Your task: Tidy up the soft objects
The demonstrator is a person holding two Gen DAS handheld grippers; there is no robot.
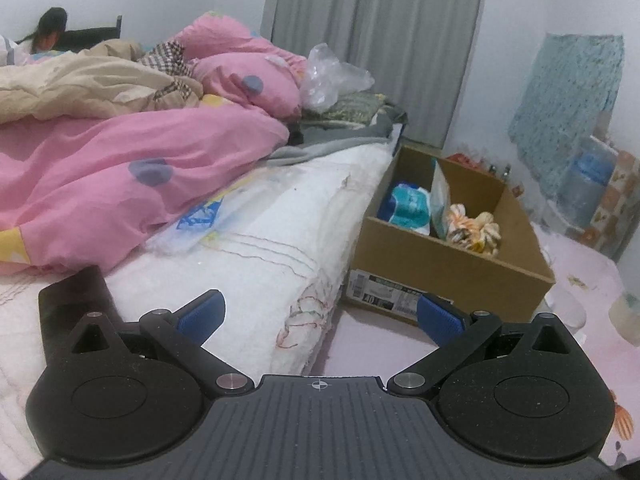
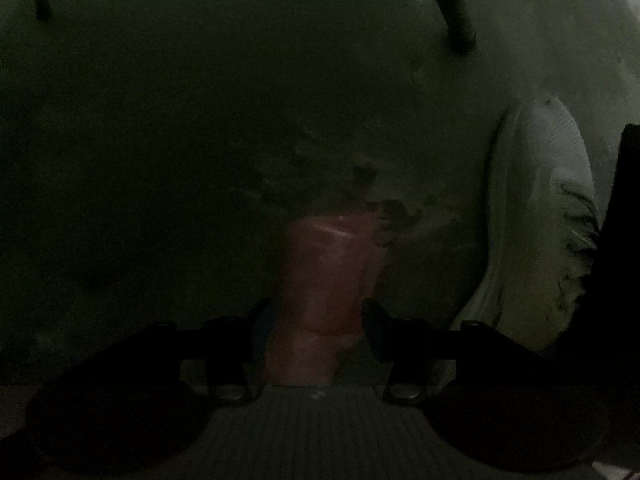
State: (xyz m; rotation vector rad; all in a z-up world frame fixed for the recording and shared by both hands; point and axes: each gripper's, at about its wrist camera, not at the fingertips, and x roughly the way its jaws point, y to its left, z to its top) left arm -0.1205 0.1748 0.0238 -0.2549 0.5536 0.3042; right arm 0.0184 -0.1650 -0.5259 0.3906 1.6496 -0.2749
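In the left wrist view my left gripper (image 1: 320, 316) is open and empty, its blue pads (image 1: 202, 314) wide apart above the edge of the bed's white quilt (image 1: 256, 264). Ahead on the floor stands a cardboard box (image 1: 452, 264) holding a blue-white pack (image 1: 408, 206), a pale pouch (image 1: 442, 196) and an orange-white soft bundle (image 1: 476, 232). In the dark right wrist view my right gripper (image 2: 316, 320) is shut on a pink soft package (image 2: 326, 268) that sticks out forward above a dim floor.
A pink duvet (image 1: 120, 168), a beige blanket (image 1: 80, 84) and a clear plastic bag (image 1: 332, 74) lie on the bed. A person (image 1: 50, 30) sits far left. A water jug (image 1: 588, 176) stands at right. A white sneaker (image 2: 536, 216) and chair legs (image 2: 460, 12) are near my right gripper.
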